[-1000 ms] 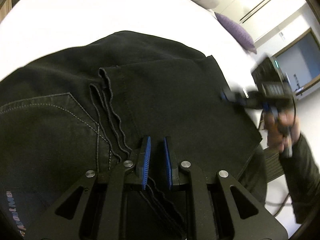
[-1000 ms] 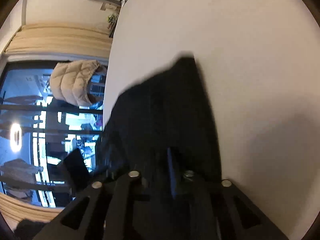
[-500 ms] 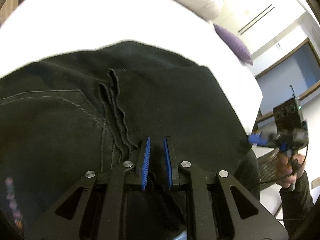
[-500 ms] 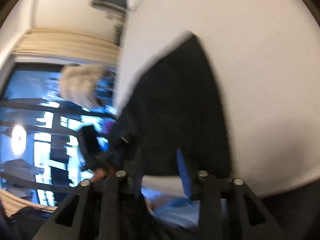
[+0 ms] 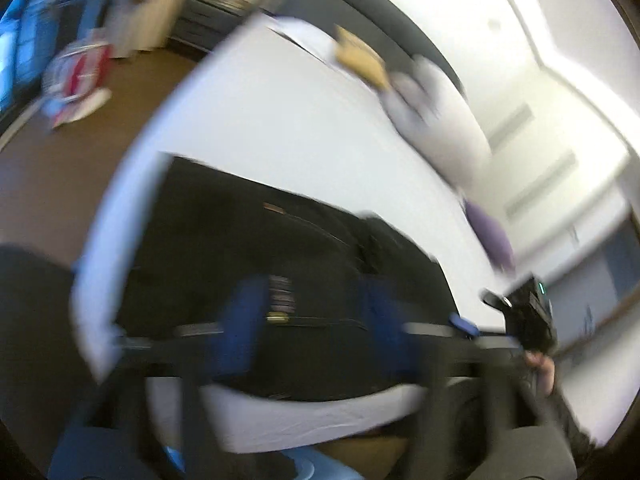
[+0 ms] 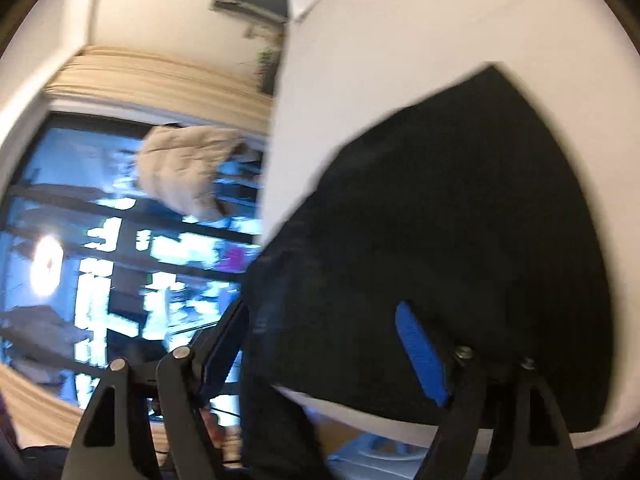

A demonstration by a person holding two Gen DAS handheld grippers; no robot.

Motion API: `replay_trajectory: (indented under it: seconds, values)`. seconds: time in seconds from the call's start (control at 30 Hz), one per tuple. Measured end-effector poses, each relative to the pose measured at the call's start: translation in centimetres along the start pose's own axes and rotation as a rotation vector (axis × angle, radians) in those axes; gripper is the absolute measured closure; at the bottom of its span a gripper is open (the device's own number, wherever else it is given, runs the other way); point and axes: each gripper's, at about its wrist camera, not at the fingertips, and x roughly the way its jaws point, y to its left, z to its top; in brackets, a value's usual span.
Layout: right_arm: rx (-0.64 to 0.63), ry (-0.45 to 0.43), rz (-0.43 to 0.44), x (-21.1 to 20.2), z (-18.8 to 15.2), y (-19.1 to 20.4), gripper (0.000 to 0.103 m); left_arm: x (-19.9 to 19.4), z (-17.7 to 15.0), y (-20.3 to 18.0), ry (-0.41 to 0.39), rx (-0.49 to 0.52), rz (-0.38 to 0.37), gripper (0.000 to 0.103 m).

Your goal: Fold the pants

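The black pants (image 5: 300, 248) lie folded in a flat block on the white bed (image 5: 280, 120), near its front edge. In the blurred left wrist view my left gripper (image 5: 312, 322) hovers back from them, its jaws opening wide, nothing between the blue pads (image 5: 240, 324). My right gripper (image 5: 520, 316) shows at the right with a hand under it. In the right wrist view the pants (image 6: 460, 220) fill the centre, and my right gripper (image 6: 320, 348) is opening above their near edge. Its blue pad (image 6: 420, 356) presses on nothing.
A white pillow (image 5: 440, 120), a tan object (image 5: 360, 56) and a purple cushion (image 5: 492, 240) sit at the far side of the bed. Brown floor (image 5: 60, 160) lies left of it. A dark window and a beige puffy jacket (image 6: 188, 168) are at the left.
My left gripper let go of the pants' hem, opened wide and swung back from the bed. My right gripper opened too and drew back, so more of the folded pants shows.
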Motion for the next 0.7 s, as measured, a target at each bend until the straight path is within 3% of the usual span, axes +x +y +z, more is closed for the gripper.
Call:
replay_trajectory:
  seconds: [0.07,0.1,0.2,0.37,0.4,0.43,0.53,0.7]
  values:
    - [-0.035,0.029,0.056,1.9,0.2,1.7,0.023,-3.0,-0.5,3.0,-0.114,-0.103,0.043,0.003]
    - [-0.044,0.048,0.069,2.9,0.3,2.2,0.023,-3.7,-0.5,4.1,-0.122,-0.136,0.052,0.003]
    - [-0.063,0.116,0.086,6.5,1.2,3.5,0.023,-4.3,-1.1,7.7,-0.089,-0.253,0.073,0.003]
    - [-0.015,0.201,0.093,11.4,2.7,2.5,0.023,-3.5,-2.0,10.7,-0.050,-0.389,0.031,0.003]
    - [0.003,0.221,0.046,12.3,2.8,1.5,0.023,-3.1,-2.1,11.1,-0.046,-0.400,0.023,0.003]
    - [0.035,0.248,-0.047,13.4,2.6,0.0,0.034,-2.7,-2.2,11.7,-0.032,-0.427,0.012,0.003]
    - [0.070,0.211,0.001,12.6,2.4,-1.1,0.037,-0.6,-3.6,11.9,-0.024,-0.481,-0.011,0.003]
    - [0.087,0.191,0.058,12.0,1.9,-0.6,0.037,2.4,-3.3,12.0,-0.007,-0.540,-0.053,0.003]
